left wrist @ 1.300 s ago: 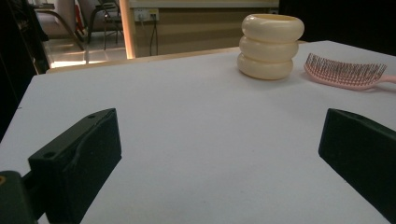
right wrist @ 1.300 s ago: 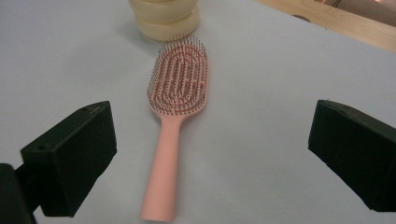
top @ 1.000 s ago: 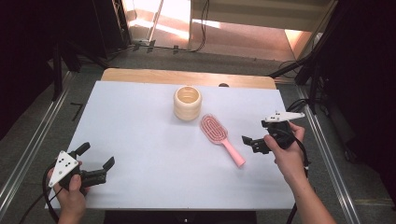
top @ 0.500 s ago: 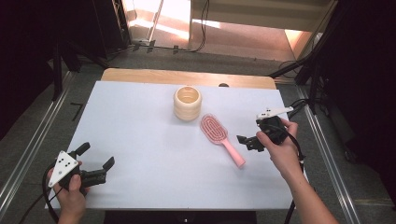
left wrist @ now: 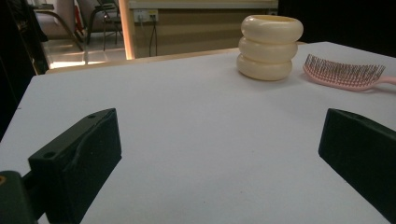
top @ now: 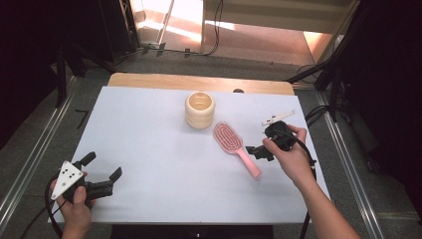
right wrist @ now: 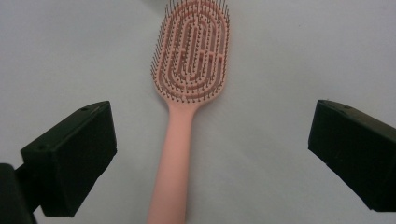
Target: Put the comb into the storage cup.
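High view: a white table (top: 149,149) carries a cream ringed holder (top: 199,110) and, just beside it toward the right gripper (top: 259,151), a pink hairbrush (top: 236,148) lying bristles up, its handle slanting back to the near right. The right gripper hangs over the handle end with both jaws spread wide and nothing between them. The left gripper (top: 102,181) rests at the near left corner, well apart from both things, its jaws likewise parted and empty.

Right gripper view: the hairbrush (right wrist: 187,93) lies dead centre between the two black jaws, handle running toward the camera, oval head beyond the jaw tips.

Left gripper view: far ahead of the open jaws stand the holder (left wrist: 270,46) and, to its right, the brush (left wrist: 345,74), seen side-on with bristles upright.

The brush looks like light, stiff moulded plastic, unlikely to bend or break under a squeeze. Its smooth, narrow handle may slip or swivel in the pads. The likeliest hold is across the handle's mid-length, clear of the bristles, where the flat sides give the jaws something to bite and the head's weight will tip it least.
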`<state>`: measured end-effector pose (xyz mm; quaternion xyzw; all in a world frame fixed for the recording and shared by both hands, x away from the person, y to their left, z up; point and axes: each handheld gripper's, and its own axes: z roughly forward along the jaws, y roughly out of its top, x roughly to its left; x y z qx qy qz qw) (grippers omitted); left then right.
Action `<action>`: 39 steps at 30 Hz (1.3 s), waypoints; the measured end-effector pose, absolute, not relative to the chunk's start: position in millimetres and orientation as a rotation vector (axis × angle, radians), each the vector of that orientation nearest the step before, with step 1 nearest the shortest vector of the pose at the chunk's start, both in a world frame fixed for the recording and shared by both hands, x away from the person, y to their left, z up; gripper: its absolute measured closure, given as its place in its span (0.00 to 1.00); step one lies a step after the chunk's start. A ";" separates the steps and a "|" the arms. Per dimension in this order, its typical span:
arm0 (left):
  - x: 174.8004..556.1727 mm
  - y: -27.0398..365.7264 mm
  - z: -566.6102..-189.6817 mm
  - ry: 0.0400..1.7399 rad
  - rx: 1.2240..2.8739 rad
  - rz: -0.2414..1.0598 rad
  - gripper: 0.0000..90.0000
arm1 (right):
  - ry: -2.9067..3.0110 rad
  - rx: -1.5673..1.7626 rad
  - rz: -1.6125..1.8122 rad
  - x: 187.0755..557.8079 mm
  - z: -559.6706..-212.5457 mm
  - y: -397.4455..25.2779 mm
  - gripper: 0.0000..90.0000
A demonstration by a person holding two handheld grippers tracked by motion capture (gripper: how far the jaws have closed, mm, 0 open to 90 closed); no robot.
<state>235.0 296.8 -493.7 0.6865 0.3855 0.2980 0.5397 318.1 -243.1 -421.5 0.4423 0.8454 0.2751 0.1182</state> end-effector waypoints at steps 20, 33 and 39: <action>234.8 296.2 -493.7 0.912 1.638 0.711 0.00 | 2.566 1.325 0.703 334.3 -442.3 -226.1 0.00; 234.7 295.9 -493.7 0.909 1.640 0.713 0.00 | 2.583 1.348 0.663 342.0 -453.9 -217.6 0.13; 234.7 296.0 -493.7 0.908 1.643 0.713 0.00 | 2.612 1.358 0.640 344.0 -459.6 -215.2 0.14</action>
